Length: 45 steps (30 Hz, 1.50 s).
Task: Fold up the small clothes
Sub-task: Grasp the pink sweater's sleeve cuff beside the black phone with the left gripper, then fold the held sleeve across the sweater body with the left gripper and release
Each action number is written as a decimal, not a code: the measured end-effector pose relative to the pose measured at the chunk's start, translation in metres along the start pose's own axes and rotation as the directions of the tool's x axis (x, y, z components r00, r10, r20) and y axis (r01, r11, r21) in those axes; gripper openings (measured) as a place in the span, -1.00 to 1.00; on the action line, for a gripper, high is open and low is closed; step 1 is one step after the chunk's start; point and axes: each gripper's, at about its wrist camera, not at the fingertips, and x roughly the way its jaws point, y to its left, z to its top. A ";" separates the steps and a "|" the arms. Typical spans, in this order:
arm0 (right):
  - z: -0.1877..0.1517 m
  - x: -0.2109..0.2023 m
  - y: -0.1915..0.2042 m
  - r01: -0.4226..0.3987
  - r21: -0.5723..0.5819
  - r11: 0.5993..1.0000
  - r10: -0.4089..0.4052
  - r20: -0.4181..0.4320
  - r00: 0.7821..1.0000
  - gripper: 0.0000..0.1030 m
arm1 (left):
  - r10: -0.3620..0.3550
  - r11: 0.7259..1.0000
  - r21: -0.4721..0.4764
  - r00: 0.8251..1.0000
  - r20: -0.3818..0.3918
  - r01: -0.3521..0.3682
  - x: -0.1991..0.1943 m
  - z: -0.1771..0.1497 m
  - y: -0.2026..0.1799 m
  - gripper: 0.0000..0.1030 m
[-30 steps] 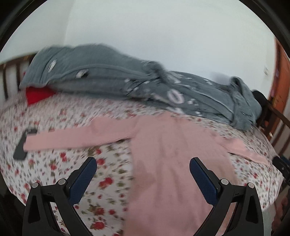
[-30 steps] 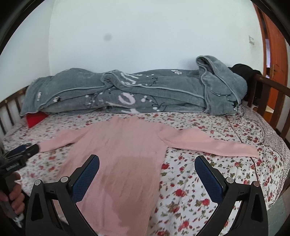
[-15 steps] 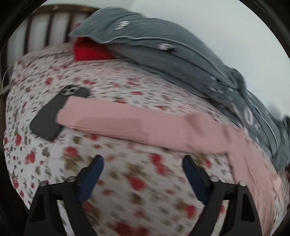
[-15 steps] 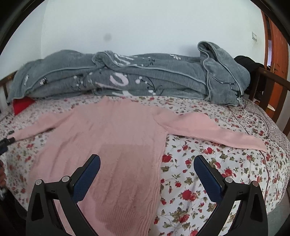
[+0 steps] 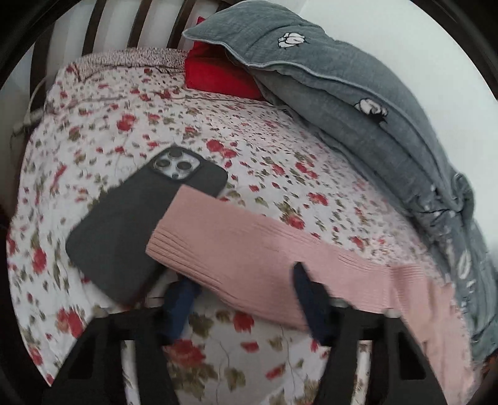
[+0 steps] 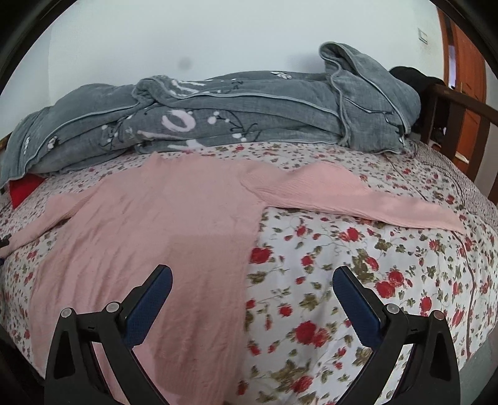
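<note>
A pink long-sleeved sweater (image 6: 162,224) lies spread flat on the floral bed sheet (image 6: 358,264). In the left wrist view its left sleeve (image 5: 249,249) runs across the frame, and the cuff end overlaps a black phone (image 5: 124,230). My left gripper (image 5: 242,289) is down at that sleeve near the cuff with its jaws closing. One fingertip (image 5: 183,296) is at the sleeve's near edge, the other on top of the knit. The pads are still well apart. My right gripper (image 6: 252,283) hovers open over the sweater's right side edge, holding nothing.
A rumpled grey blanket (image 6: 233,112) lies along the far side of the bed, with a red pillow (image 5: 218,74) under its left end. Dark wooden rails (image 5: 102,28) stand behind the bed's left end. A wooden bed frame (image 6: 460,106) and an orange door (image 6: 467,71) are at right.
My left gripper swung left along the sleeve to the cuff by the phone, dropped to the sheet, and its jaws narrowed. My right gripper sank closer to the sweater, still open.
</note>
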 end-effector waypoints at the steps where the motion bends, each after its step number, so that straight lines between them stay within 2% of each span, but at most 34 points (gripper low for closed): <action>1: 0.000 0.003 -0.005 0.008 0.008 1.000 -0.008 0.000 1.000 0.96 | 0.012 1.000 0.006 1.000 -0.005 -0.012 0.001 0.002 -0.002 -0.47; 2: 0.000 0.004 -0.006 0.010 0.012 1.000 -0.010 0.000 1.000 0.96 | 0.027 0.999 0.018 1.000 -0.014 -0.027 0.002 0.004 -0.006 -0.70; 3: 0.000 0.007 -0.013 0.010 0.023 1.000 -0.010 0.001 1.000 0.96 | 0.044 0.998 0.041 0.999 -0.015 -0.044 0.002 0.006 -0.013 -0.78; 5: -0.001 0.012 -0.022 0.005 0.040 0.999 -0.005 0.002 1.000 0.96 | 0.080 0.993 0.091 0.997 0.010 -0.081 -0.004 0.009 -0.027 -0.85; 7: -0.002 0.018 -0.036 -0.001 0.063 0.998 0.001 -0.001 1.000 0.96 | 0.081 0.988 0.131 0.996 0.043 -0.086 -0.015 0.012 -0.046 -0.86; 13: -0.004 0.020 -0.065 0.007 0.056 0.998 -0.009 0.037 0.999 0.96 | -0.005 0.967 0.254 0.994 0.113 -0.024 -0.054 0.014 -0.141 -0.86; 18: -0.010 0.012 -0.091 -0.006 0.073 0.997 0.002 0.060 0.998 0.96 | -0.144 0.923 0.373 0.984 0.106 0.094 -0.081 -0.014 -0.250 -0.86; 20: -0.016 0.005 -0.103 -0.029 0.105 0.994 0.023 0.063 0.998 0.96 | -0.212 0.887 0.432 0.974 0.074 0.160 -0.088 -0.037 -0.305 -0.86; 22: -0.021 -0.001 -0.108 -0.036 0.117 0.993 0.028 0.071 0.997 0.96 | -0.248 0.854 0.481 0.968 0.043 0.198 -0.091 -0.061 -0.347 -0.86; 24: -0.027 -0.010 -0.115 -0.035 0.116 0.993 0.026 0.078 0.997 0.96 | -0.310 0.807 0.525 0.951 -0.014 0.271 -0.093 -0.096 -0.393 -0.86; 27: -0.034 -0.021 -0.122 -0.008 0.103 0.995 -0.001 0.087 0.996 0.96 | -0.362 0.746 0.563 0.926 -0.106 0.356 -0.093 -0.153 -0.442 -0.86; 30: -0.041 -0.028 -0.131 0.015 0.098 0.995 -0.024 0.087 0.996 0.96 | -0.371 0.694 0.591 0.908 -0.196 0.411 -0.085 -0.208 -0.474 -0.86; 33: -0.049 -0.033 -0.140 0.025 0.113 0.993 -0.034 0.083 0.996 0.96 | -0.344 0.643 0.627 0.898 -0.276 0.439 -0.071 -0.263 -0.492 -0.86; 35: -0.054 -0.035 -0.145 0.031 0.125 0.992 -0.041 0.077 0.996 0.96 | -0.311 0.626 0.654 0.905 -0.290 0.425 -0.063 -0.285 -0.492 -0.86; 36: -0.056 -0.036 -0.147 0.029 0.132 0.991 -0.040 0.076 0.996 0.96 | -0.297 0.614 0.660 0.901 -0.315 0.433 -0.059 -0.292 -0.491 -0.85; 39: -0.057 -0.035 -0.147 0.022 0.135 0.991 -0.031 0.068 0.997 0.96 | -0.302 0.589 0.648 0.875 -0.378 0.484 -0.060 -0.290 -0.482 -0.70; 40: -0.056 -0.034 -0.147 0.019 0.132 0.991 -0.028 0.066 0.997 0.96 | -0.334 0.582 0.639 0.864 -0.377 0.503 -0.066 -0.282 -0.475 -0.41; 41: -0.053 -0.033 -0.143 0.011 0.125 0.992 -0.019 0.065 0.998 0.96 | -0.353 0.589 0.639 0.869 -0.348 0.495 -0.072 -0.273 -0.466 -0.03; 43: -0.046 -0.029 -0.134 -0.013 0.106 0.994 0.006 0.068 0.998 0.96 | -0.391 0.613 0.645 0.885 -0.254 0.456 -0.085 -0.256 -0.447 0.38; 45: -0.035 -0.022 -0.122 -0.040 0.083 0.996 0.035 0.069 0.997 0.96 | -0.415 0.627 0.651 0.891 -0.187 0.428 -0.093 -0.234 -0.425 0.41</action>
